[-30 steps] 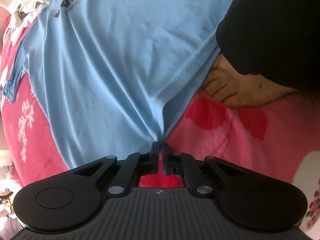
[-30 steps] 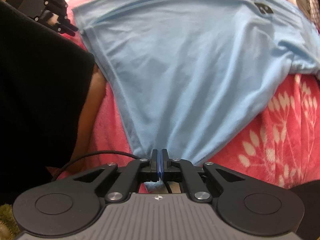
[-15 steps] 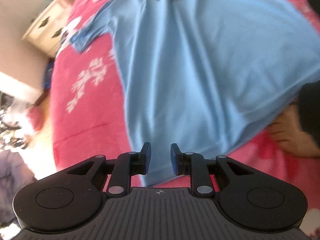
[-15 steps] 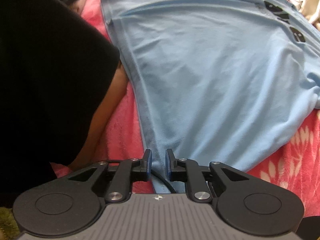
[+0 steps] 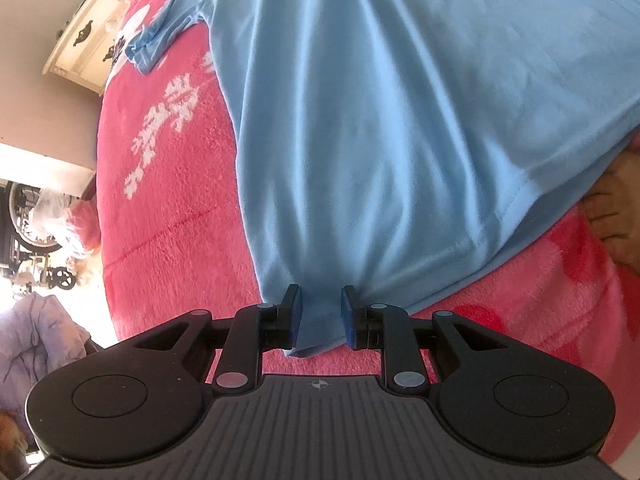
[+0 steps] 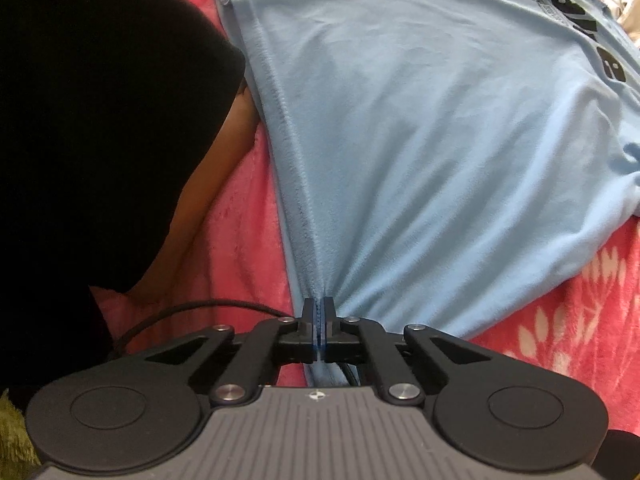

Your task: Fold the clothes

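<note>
On bed (image 5: 168,216): blue shirt (image 5: 400,120), spread flat. Right gripper (image 6: 319,320), fingers spread 0.5 s ago, now pinches hem corner; left gripper (image 5: 319,316) fingers stay spread astride its corner. One corner regripped, likely for a fold.

Cream drawer cabinet (image 5: 86,36) against a beige wall (image 5: 36,92), bright daylight on the floor beyond a pink-red bedspread (image 5: 168,200).
</note>
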The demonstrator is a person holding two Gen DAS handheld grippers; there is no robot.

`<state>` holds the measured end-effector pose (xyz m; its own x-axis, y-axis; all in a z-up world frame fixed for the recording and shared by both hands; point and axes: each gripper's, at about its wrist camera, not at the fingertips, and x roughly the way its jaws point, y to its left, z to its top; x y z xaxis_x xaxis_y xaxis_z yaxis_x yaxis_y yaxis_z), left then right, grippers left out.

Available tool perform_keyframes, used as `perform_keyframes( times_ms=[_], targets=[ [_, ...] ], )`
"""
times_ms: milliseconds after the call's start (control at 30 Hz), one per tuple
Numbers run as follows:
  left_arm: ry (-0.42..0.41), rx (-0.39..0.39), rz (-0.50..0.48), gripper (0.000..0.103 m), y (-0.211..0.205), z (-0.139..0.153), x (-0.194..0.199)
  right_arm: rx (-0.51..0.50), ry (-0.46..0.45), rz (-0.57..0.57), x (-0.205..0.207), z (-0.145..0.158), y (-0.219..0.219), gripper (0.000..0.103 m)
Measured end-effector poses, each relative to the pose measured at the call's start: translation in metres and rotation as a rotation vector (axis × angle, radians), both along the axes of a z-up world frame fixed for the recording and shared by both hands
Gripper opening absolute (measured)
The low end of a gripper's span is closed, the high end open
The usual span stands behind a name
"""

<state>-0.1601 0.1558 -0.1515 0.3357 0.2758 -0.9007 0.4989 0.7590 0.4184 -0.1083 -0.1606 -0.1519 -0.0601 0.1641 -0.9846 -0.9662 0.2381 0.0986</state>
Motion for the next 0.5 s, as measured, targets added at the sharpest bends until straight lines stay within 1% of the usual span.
perform_keyframes(
  times_ms=[233, 367, 500],
  targets=[
    [0.003, 0.003, -0.001, 0.021, 0.004, 0.000, 0.001, -0.017, 0.002, -0.005, -0.001, 0.011, -0.006, 0.002],
    [0.008, 0.010, -0.012, 0.021, 0.006, -0.002, 0.000, -0.051, 0.031, -0.002, -0.003, 0.001, -0.008, 0.002],
    [0.009, 0.015, -0.021, 0.021, 0.006, -0.003, -0.002, -0.061, 0.041, -0.003, -0.003, -0.005, -0.008, 0.002]
  ],
)
